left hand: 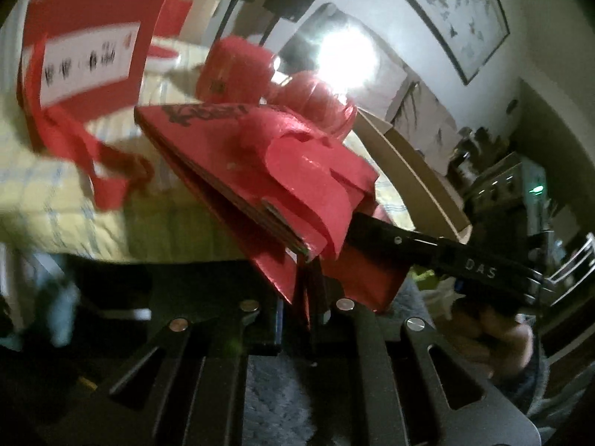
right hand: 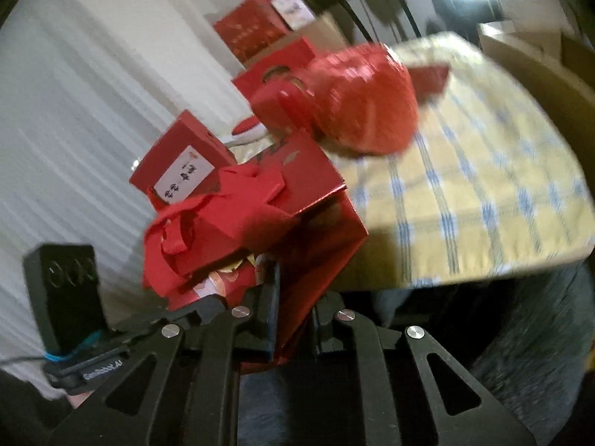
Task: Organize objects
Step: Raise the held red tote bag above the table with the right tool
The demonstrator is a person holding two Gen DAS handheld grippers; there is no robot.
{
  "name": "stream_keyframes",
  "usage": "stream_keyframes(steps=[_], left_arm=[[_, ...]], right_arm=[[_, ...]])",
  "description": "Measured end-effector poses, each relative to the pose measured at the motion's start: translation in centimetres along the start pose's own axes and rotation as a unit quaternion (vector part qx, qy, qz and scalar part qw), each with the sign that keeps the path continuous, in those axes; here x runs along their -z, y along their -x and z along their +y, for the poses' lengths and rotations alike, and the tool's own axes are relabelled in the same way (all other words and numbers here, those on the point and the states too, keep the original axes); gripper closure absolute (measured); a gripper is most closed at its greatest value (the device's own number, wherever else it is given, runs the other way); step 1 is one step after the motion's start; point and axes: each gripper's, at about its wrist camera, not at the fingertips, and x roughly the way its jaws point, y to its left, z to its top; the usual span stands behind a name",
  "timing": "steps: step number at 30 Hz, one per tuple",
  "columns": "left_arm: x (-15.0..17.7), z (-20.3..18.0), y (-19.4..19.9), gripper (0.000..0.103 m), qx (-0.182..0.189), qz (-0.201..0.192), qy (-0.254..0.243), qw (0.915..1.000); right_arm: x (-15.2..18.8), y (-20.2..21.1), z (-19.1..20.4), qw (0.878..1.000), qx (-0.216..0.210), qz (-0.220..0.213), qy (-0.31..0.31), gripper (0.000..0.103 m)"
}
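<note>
Both pairs of fingers pinch narrow on one flattened red gift bag [left hand: 238,171], left gripper [left hand: 303,290] and right gripper [right hand: 293,319] sharing it above the checked tablecloth [right hand: 483,193], probably to keep it from sagging.

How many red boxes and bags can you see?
Standing boxes: 3
Folded box, held: 1
Plastic bags: 2
Small red thing, too blurred to tell: 1
Total: 7
</note>
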Motion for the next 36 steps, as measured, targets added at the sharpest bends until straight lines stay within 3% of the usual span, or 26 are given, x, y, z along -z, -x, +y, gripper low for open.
stream_keyframes(steps=[7, 14, 19, 22, 26, 31, 36], left_arm=[[-0.2, -3.8, 1.6, 0.091, -0.076, -0.050, -0.089, 0.9919], [-1.6, -6.0, 2.6, 0.090, -0.091, -0.095, -0.110, 0.9853], [-2.2, -7.7, 3.2, 0.089, -0.112, -0.131, -0.144, 0.9746], [-2.8, -9.1, 3.2, 0.090, -0.120, -0.148, -0.160, 0.9685], [-3.6, -9.7, 2.5, 0.090, -0.112, -0.147, -0.146, 0.9717], [-4.1, -11.0, 1.3, 0.090, -0.125, -0.152, -0.162, 0.9670], [-4.3, -11.9, 0.4, 0.090, -0.130, -0.153, -0.145, 0.9690]], right_arm=[[-0.3, 1.7, 3.0, 0.992, 0.053, -0.062, 0.094, 0.090], [-2.9, 2.5, 5.4, 0.976, 0.090, -0.090, 0.177, 0.090], [-4.4, 3.9, 6.6, 0.962, 0.109, -0.119, 0.219, 0.090], [-5.0, 4.7, 6.5, 0.958, 0.111, -0.135, 0.229, 0.090], [-5.8, 5.2, 5.4, 0.960, 0.104, -0.139, 0.221, 0.090], [-6.4, 6.1, 4.7, 0.954, 0.115, -0.145, 0.237, 0.090], [-6.8, 6.7, 3.5, 0.955, 0.105, -0.146, 0.237, 0.090]])
